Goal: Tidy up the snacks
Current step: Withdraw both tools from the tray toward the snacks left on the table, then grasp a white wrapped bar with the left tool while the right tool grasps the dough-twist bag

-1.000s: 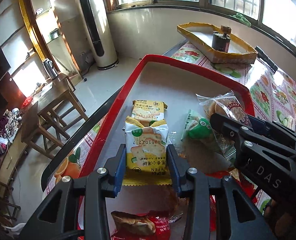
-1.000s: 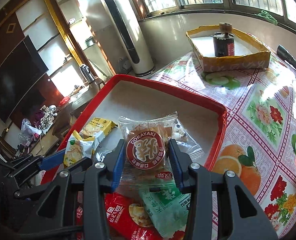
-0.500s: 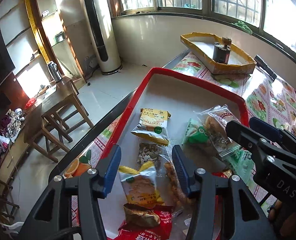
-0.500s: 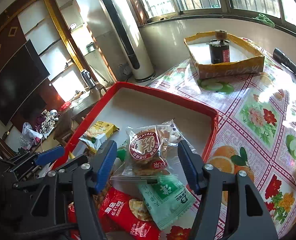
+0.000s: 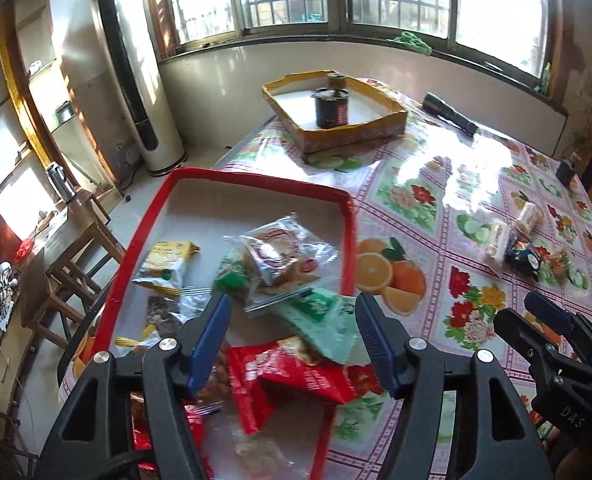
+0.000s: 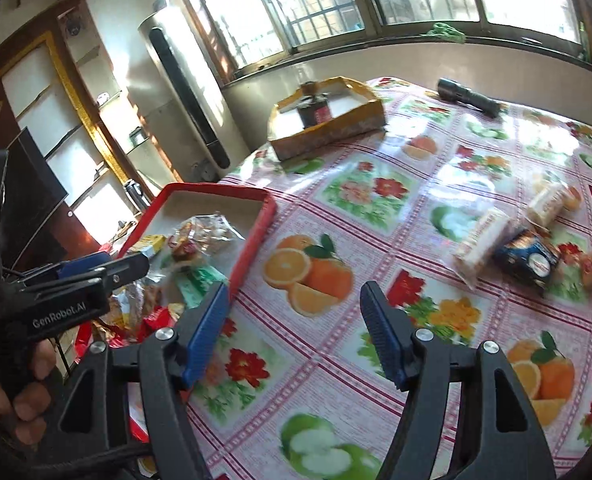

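A red tray (image 5: 256, 178) at the table's left edge holds a yellow cracker packet (image 5: 168, 260), a clear dorayaki packet (image 5: 280, 248), a green packet (image 5: 319, 312) and a red packet (image 5: 288, 376). My left gripper (image 5: 292, 308) hovers above the tray's near end, its jaws opening and not touching any packet. My right gripper (image 6: 294, 296) is right of the tray (image 6: 256, 236) over the bare flowered cloth, its jaws also opening with nothing between them. To its far right lie pale wrapped snacks (image 6: 479, 240) and a dark blue packet (image 6: 527, 260).
A yellow box (image 5: 375, 128) with a dark jar (image 5: 331, 110) stands at the table's far side, and a black flashlight (image 5: 449, 114) lies to its right. The table drops off left of the tray, with wooden stools (image 5: 76, 280) below. A hand (image 6: 28, 392) holds the left gripper.
The left gripper let go of the yellow cracker packet and the right let go of the dorayaki packet. Both opened, drew back and swung right; the right one is now off the tray.
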`<state>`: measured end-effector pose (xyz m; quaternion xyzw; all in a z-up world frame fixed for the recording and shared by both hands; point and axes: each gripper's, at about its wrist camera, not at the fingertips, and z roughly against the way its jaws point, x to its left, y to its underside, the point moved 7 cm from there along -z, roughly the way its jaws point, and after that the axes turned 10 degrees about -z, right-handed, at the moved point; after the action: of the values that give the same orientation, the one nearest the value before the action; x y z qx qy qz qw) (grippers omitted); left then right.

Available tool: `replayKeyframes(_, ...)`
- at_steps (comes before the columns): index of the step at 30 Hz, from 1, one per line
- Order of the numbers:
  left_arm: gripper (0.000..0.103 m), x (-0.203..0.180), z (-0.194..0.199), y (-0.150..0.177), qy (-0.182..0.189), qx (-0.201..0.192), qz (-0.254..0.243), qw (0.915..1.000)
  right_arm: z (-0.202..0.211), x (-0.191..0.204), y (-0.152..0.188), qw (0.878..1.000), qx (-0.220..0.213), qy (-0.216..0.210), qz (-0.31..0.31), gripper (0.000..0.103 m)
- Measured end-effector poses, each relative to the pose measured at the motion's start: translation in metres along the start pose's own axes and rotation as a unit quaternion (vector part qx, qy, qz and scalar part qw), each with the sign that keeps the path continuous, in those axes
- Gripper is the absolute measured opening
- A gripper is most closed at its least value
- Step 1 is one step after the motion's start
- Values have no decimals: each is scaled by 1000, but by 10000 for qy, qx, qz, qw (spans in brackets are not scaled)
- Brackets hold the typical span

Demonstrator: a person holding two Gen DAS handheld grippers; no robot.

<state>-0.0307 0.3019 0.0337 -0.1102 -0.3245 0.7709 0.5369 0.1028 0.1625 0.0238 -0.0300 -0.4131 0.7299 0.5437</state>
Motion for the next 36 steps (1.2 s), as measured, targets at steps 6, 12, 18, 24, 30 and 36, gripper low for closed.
replayKeyframes(6, 68, -48, 3, -8, 244, -32, -394, 9989, 33, -67, 5, 9976, -138, 402, -547, 71)
replayKeyframes(12, 70, -86, -1, -11, 385, 36, -709, 9967, 60, -103, 8, 9944, -286, 684, -748, 73)
replayKeyframes(18, 70, -113, -10, -11, 430, 129, -1013, 9938, 78, -130, 8, 9914, -395, 850, -914, 74)
replayKeyframes(24, 70, -133, -22, -16, 462, 179, -1189, 9917, 83, -159, 5, 9881, -394, 1049, -1057, 75)
replayKeyframes(30, 70, -155, -46, -27, 650, 246, -1373, 9881, 78, -186, -1, 9829, -374, 1178, -1365, 75)
replayKeyframes(36, 70, -174, -77, -43, 717, 372, -1563, 9844, 60, -217, -18, 9698, -420, 1387, -1962, 75)
